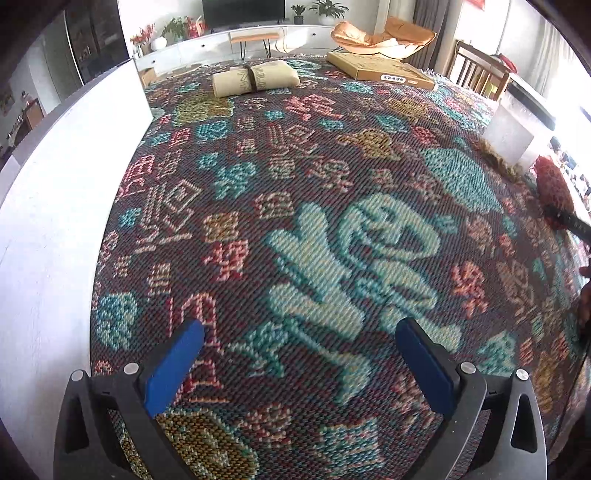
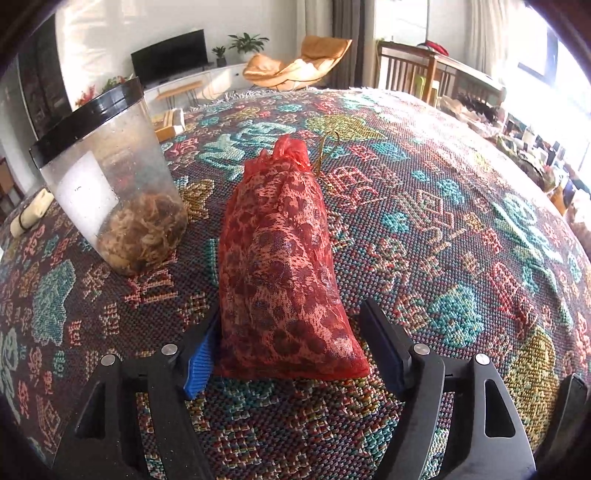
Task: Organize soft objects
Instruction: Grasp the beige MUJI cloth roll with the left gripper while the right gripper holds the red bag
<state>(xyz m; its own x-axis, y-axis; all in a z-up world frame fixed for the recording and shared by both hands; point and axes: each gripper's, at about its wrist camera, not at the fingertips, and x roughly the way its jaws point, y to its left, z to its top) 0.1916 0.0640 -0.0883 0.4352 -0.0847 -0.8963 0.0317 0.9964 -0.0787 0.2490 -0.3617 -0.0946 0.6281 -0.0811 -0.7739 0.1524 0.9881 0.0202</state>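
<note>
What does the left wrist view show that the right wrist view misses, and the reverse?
Only the left wrist view shows the flat cardboard box and the open left gripper over bare cloth. Only the right wrist view shows the jar's fibrous contents and the open right gripper straddling the red mesh pouch. Both share the patterned tablecloth, the beige rolled bundle, the orange chair and the TV.

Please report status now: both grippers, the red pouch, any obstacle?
Left gripper open over bare cloth. Right gripper open around red mesh pouch, not closed. Plastic jar stands close left of pouch.
</note>
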